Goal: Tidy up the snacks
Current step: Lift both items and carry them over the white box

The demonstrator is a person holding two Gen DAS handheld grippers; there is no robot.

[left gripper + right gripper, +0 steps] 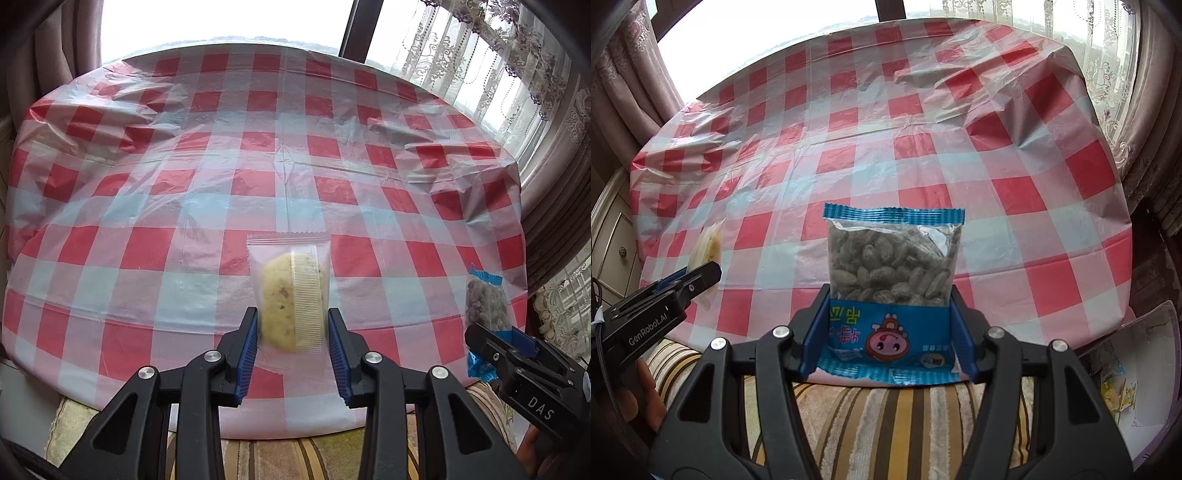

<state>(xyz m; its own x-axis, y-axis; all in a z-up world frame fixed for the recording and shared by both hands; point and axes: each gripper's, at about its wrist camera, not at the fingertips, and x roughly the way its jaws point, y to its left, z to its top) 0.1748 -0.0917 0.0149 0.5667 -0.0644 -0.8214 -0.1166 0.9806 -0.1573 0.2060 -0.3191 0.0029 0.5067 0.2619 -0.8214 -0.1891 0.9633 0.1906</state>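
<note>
Checked tablecloth [221, 166] | left jaws grip cookie packet [291, 295] | right jaws grip seed bag [892, 277]

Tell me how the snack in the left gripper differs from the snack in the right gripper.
The frosted clear wrapper with one pale round cookie holds a single piece; the blue-edged clear bag of grey-brown seeds holds many small ones. The cookie wrapper is plain, the seed bag carries a pink cartoon print, upside down in the right wrist view. The seed bag fills a wider jaw gap. Both are sealed and clamped upright, left gripper and right gripper.
</note>
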